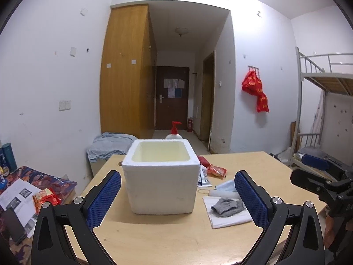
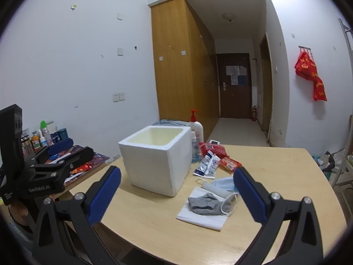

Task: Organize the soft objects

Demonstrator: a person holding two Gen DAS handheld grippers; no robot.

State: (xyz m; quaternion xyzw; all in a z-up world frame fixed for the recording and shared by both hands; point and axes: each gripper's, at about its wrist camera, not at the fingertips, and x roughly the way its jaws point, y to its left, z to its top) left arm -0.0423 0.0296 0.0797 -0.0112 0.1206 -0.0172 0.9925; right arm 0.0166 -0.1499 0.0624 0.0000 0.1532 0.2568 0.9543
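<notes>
A white foam box [image 1: 161, 176] [image 2: 156, 161] stands open on the wooden table [image 1: 154, 238]. To its right a grey sock [image 1: 228, 206] [image 2: 205, 203] lies on a folded white cloth [image 1: 229, 217] [image 2: 201, 217], with a blue face mask [image 1: 226, 186] [image 2: 225, 183] and a white roll [image 2: 215, 188] behind it. My left gripper [image 1: 177, 196] is open and empty, facing the box. My right gripper [image 2: 176, 193] is open and empty, above the table's near edge, with the sock between its fingers in view.
Red snack packets [image 2: 229, 163] [image 1: 216, 170], a white-blue pouch [image 2: 207, 165] and a pump bottle [image 2: 196, 128] lie behind the soft things. A cluttered side table [image 1: 26, 190] stands at left. A bunk bed [image 1: 326, 84] is at right.
</notes>
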